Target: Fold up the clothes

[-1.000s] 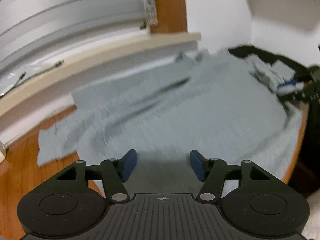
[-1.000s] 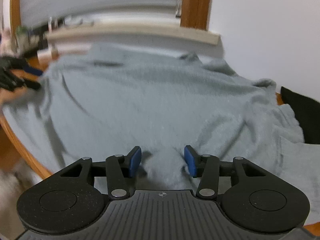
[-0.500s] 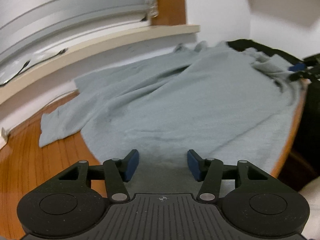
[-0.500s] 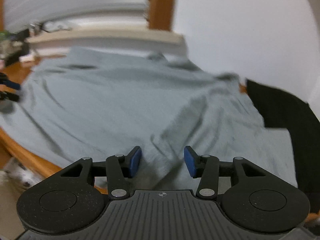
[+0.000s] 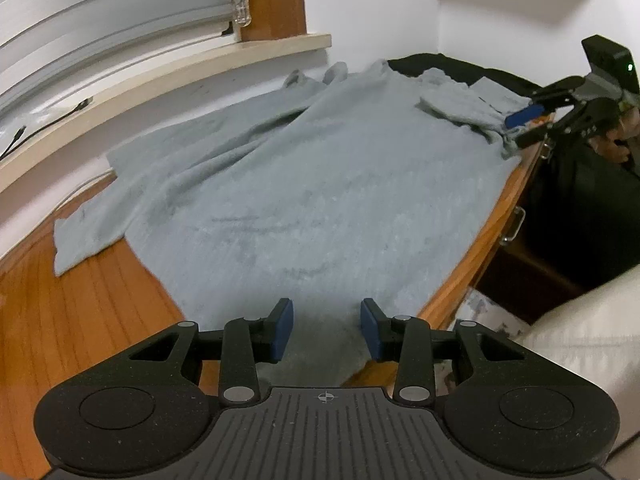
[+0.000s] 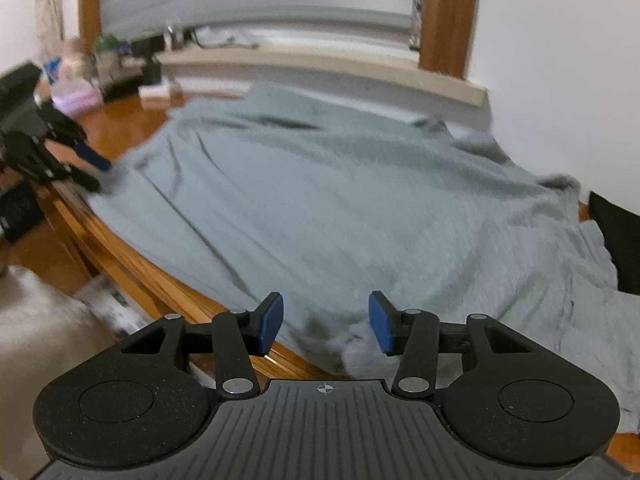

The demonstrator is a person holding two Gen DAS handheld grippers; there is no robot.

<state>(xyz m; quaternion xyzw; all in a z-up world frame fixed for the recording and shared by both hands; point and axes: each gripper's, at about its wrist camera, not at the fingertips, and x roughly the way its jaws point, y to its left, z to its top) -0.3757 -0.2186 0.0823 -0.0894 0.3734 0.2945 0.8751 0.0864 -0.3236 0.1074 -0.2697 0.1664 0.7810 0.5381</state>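
Fingers of the left gripper (image 5: 326,330) are closing around the grey garment's (image 5: 320,184) hem; the right gripper (image 6: 326,324) straddles it, fingers apart.

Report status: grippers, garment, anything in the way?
Left gripper closing over grey garment hem, no pinch yet. Right gripper open at the hem. Black cloth beside garment.
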